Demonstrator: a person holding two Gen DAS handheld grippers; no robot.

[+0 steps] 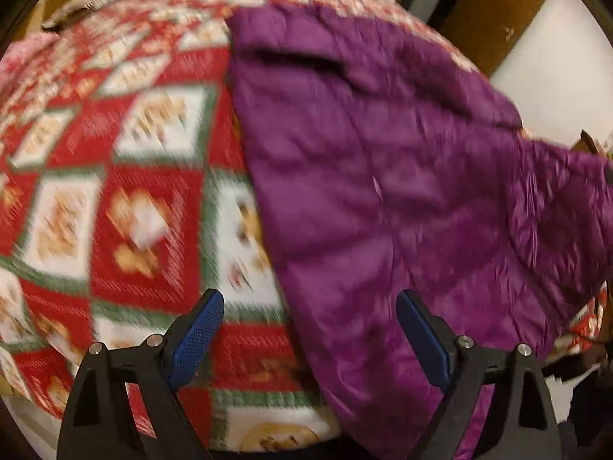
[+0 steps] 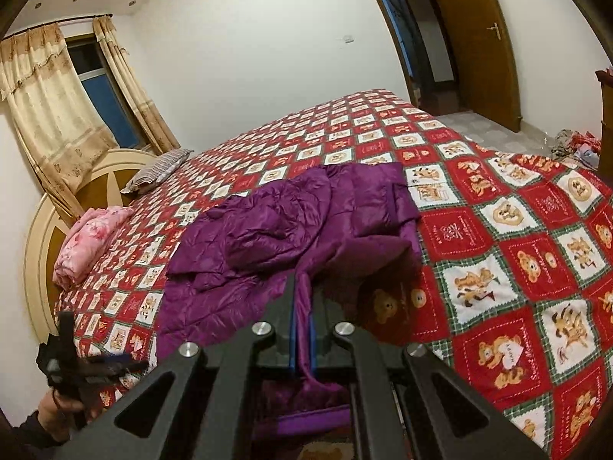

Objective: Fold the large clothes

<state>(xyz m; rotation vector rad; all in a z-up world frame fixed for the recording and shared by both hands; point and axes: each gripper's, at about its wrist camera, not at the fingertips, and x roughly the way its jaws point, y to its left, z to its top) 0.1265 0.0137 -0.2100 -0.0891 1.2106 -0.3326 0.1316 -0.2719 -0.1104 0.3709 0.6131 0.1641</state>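
Observation:
A large purple quilted garment (image 2: pixel 291 222) lies rumpled on the bed, over the red, white and green bear-patterned bedspread (image 2: pixel 498 230). My right gripper (image 2: pixel 304 299) is shut on a fold of the garment's near edge, and the cloth runs up between its blue pads. In the left wrist view the purple garment (image 1: pixel 383 176) spreads across the right half, blurred. My left gripper (image 1: pixel 309 301) stands open just above the bedspread (image 1: pixel 145 230), its right finger over the garment's edge and nothing pressed between the pads. The left gripper (image 2: pixel 76 360) also shows, blurred, at the right wrist view's lower left, held by a hand (image 2: pixel 53 410).
A folded pink blanket (image 2: pixel 90 237) and a striped pillow (image 2: pixel 161 170) lie by the round headboard (image 2: pixel 42 237) at the left. Curtains (image 2: pixel 49 115) hang behind it. A wooden door (image 2: pixel 479 38) and a heap of things on the floor (image 2: pixel 574 143) are at the right.

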